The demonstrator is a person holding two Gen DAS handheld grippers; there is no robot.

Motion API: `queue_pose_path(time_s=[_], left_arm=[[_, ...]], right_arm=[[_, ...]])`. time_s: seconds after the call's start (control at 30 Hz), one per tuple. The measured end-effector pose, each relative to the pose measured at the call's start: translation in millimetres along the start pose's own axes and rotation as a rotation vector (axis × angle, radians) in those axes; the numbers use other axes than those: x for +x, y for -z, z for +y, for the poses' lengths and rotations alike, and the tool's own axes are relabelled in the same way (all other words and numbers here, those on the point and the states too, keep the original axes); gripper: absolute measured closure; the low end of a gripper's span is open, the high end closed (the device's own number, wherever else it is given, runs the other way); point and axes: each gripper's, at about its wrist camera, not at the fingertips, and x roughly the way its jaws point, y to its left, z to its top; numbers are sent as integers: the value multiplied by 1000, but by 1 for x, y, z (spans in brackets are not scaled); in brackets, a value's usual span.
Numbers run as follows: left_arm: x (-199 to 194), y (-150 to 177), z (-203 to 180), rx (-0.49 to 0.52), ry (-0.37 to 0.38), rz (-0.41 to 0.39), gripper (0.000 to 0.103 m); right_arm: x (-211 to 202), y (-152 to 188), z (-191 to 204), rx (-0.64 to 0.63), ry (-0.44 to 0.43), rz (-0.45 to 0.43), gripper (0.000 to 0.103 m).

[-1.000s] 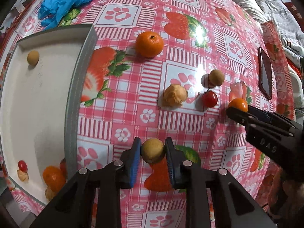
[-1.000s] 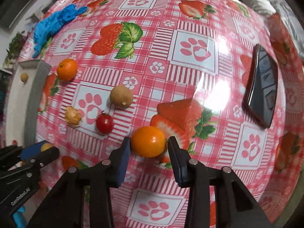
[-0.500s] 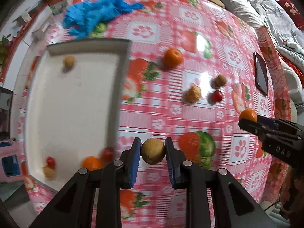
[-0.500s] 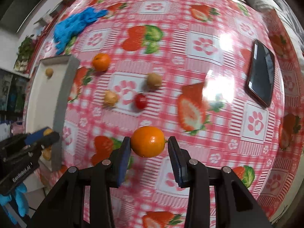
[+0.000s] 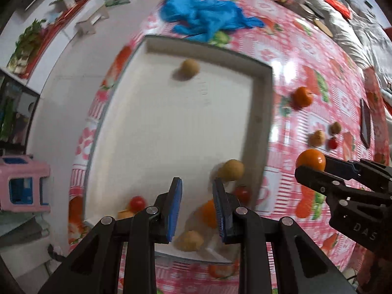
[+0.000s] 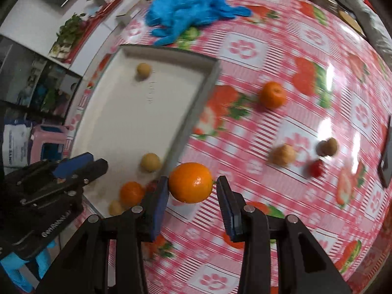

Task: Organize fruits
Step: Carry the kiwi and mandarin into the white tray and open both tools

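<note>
My left gripper is open and empty above the white tray. A tan round fruit lies in the tray just beyond its right finger, near the tray's right wall; it also shows in the right wrist view. My right gripper is shut on an orange, held above the tablecloth just right of the tray. The tray also holds another tan fruit, an orange, cherry tomatoes and a tan husked fruit.
On the strawberry tablecloth lie an orange, a husked fruit, a tan fruit and a cherry tomato. Blue gloves lie behind the tray. A dark phone lies at the right.
My left gripper moved left over the tray and opened; the tan fruit it held now lies in the tray. My right gripper carried its orange left toward the tray.
</note>
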Motion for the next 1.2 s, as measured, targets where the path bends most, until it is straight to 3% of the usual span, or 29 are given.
queue_pose_path(time_s=[0.3, 0.67, 0.73, 0.77, 0.8, 0.87, 1.0, 1.2], left_arm=[[14, 11, 23, -9, -31, 37, 76], [26, 23, 28, -9, -38, 83, 75], [26, 25, 28, -11, -41, 86, 52], [25, 26, 27, -16, -48, 75, 22], [20, 27, 28, -23, -62, 44, 15], [14, 28, 27, -16, -62, 15, 15], [15, 29, 25, -7, -73, 37, 15], [11, 27, 22, -5, -74, 36, 15]], right_arm=[[32, -15, 43, -56, 0, 57, 60], [48, -16, 67, -86, 1, 93, 60], [48, -16, 68, -78, -4, 92, 56], [48, -16, 69, -74, -7, 91, 53], [48, -16, 69, -73, -6, 89, 47], [46, -16, 70, -72, -7, 87, 39], [40, -13, 65, -60, -5, 87, 24], [28, -7, 51, -37, 13, 80, 19]])
